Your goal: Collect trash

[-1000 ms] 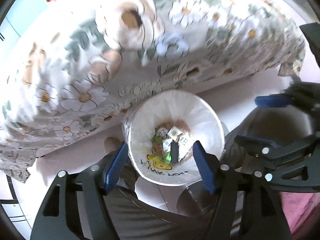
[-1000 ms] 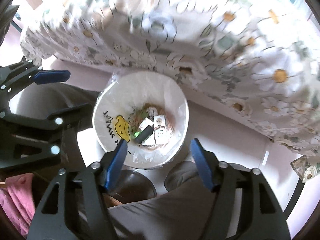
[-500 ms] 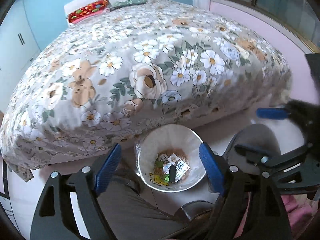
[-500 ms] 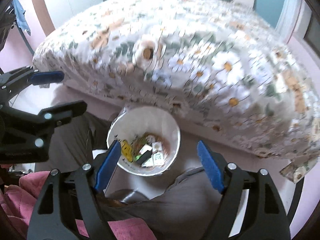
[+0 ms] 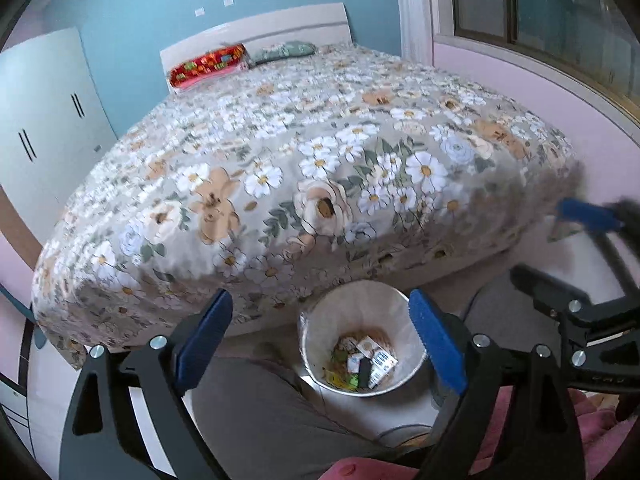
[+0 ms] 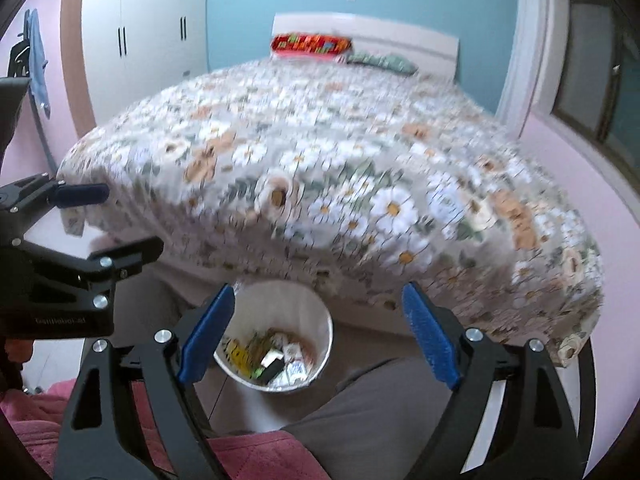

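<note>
A white bin (image 5: 362,312) with a plastic liner stands on the floor at the foot of the bed, between a person's knees; it holds several wrappers and small cartons (image 5: 364,362). My left gripper (image 5: 320,340) hangs well above it, its jaws opening wide with nothing between the blue pads. The right gripper (image 6: 318,336) is also above the bin (image 6: 308,312), jaws opening and empty. Each gripper shows at the edge of the other's view: the right gripper (image 5: 560,256) and the left gripper (image 6: 116,220).
A bed (image 5: 304,152) with a floral cover fills the middle. A red patterned pillow (image 5: 208,64) and a green one (image 5: 282,51) lie at the white headboard. White wardrobes (image 6: 148,40) stand left, a window (image 5: 540,12) right. Grey trouser legs (image 5: 272,416) and pink cloth (image 6: 256,456) sit below.
Both grippers have risen and tilted up from the bin, which now looks smaller and lower in view. The whole bed and room have come into sight. Both pairs of jaws have spread wider.
</note>
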